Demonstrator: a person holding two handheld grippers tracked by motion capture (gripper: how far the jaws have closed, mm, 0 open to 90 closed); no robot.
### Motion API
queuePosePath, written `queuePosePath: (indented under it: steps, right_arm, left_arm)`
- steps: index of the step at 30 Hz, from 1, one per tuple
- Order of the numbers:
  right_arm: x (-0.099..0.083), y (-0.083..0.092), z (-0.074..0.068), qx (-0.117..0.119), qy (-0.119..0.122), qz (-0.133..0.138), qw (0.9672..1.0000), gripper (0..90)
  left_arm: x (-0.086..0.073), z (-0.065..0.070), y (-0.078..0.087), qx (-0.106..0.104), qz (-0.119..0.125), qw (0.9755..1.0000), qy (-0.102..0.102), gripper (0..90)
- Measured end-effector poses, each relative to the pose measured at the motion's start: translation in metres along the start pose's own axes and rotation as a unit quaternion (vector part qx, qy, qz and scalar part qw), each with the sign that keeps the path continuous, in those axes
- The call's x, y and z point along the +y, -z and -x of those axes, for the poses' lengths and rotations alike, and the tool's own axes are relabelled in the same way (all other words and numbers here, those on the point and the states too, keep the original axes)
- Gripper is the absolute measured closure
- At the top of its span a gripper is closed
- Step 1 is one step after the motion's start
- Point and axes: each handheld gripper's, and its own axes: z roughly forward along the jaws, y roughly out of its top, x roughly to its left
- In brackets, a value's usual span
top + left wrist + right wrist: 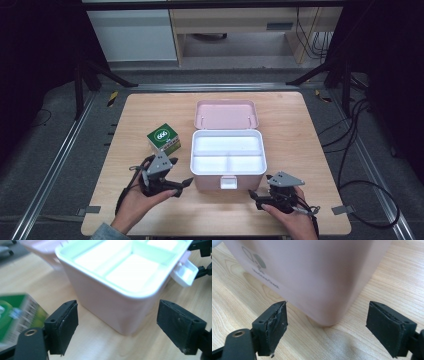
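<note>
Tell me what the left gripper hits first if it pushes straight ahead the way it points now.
Most likely the near corner of the pink box. The left gripper is open, its fingers framing that corner with bare table between; the exact gap is hard to judge.

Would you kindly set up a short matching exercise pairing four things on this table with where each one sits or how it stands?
Things:
1. pink box
2. lid
3. green carton
4. left claw

Places or states:
A. left of the box, on the wood
B. swung back behind the tray, lying open
C. jaws apart, nothing between them, near the box's front left corner
D. middle of the table, its divided white tray showing

Pairs: 1-D, 2-B, 3-A, 4-C
</note>
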Motion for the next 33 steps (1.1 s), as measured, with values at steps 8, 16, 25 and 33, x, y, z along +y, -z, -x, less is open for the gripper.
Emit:
queuePosePath:
  steps: [8, 16, 25, 33]
  right_arm:
    - [-0.002, 0.002, 0.005, -0.001, -0.006, -0.001, 1.0000, 20.2]
    - [-0.006, 0.007, 0.008, -0.008, 0.006, -0.009, 0.9999, 24.6]
    - [-0.012, 0.009, 0.011, -0.010, 0.006, -0.017, 0.9998, 28.3]
    - [-0.013, 0.009, 0.011, 0.000, 0.006, -0.019, 0.9998, 36.4]
  left_arm:
    - [0.041, -0.021, -0.007, -0.012, -0.021, 0.9994, -0.025, 12.9]
    - [0.080, -0.016, -0.031, -0.041, -0.075, 0.9931, -0.081, 17.9]
    - [0.112, -0.009, -0.044, -0.057, -0.095, 0.9885, -0.103, 26.4]
    - [0.129, -0.016, -0.059, -0.088, -0.124, 0.9789, -0.137, 38.8]
